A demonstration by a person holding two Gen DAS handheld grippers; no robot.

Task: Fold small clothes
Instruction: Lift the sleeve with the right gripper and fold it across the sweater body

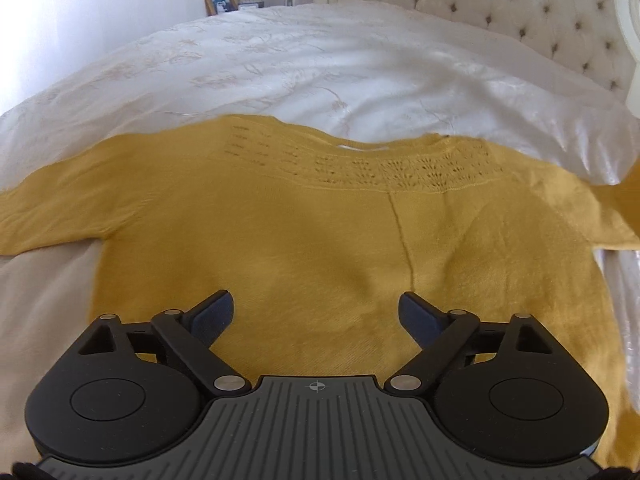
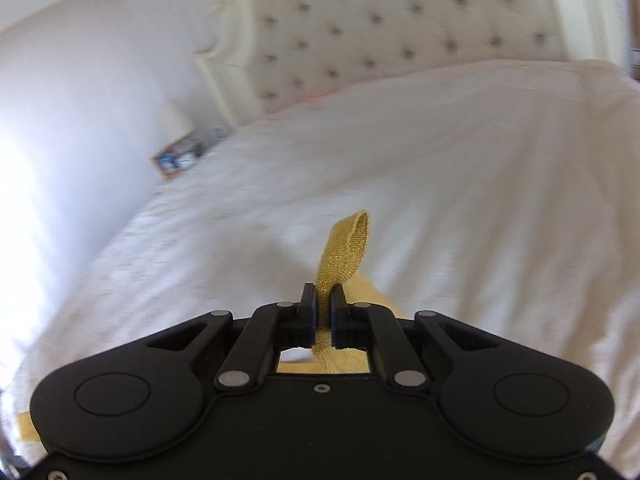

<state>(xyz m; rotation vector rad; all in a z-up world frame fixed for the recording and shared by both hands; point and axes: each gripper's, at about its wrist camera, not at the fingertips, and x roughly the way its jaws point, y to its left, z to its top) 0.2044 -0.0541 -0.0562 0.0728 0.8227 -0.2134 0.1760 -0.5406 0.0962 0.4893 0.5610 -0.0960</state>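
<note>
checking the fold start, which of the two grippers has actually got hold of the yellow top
The right gripper: its jaws are clamped on a strip of the yellow top. The left gripper hangs open over the fabric, gripping nothing.

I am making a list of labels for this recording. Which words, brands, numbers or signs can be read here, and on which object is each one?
No readable text.
Left claw body: only a crosshair mark, no letters.
Picture frame: too small to read.
Yellow sweater: no label visible.

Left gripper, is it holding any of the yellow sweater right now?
No, the left gripper has its jaws spread wide above the sweater, with nothing pinched between its pads.
</note>
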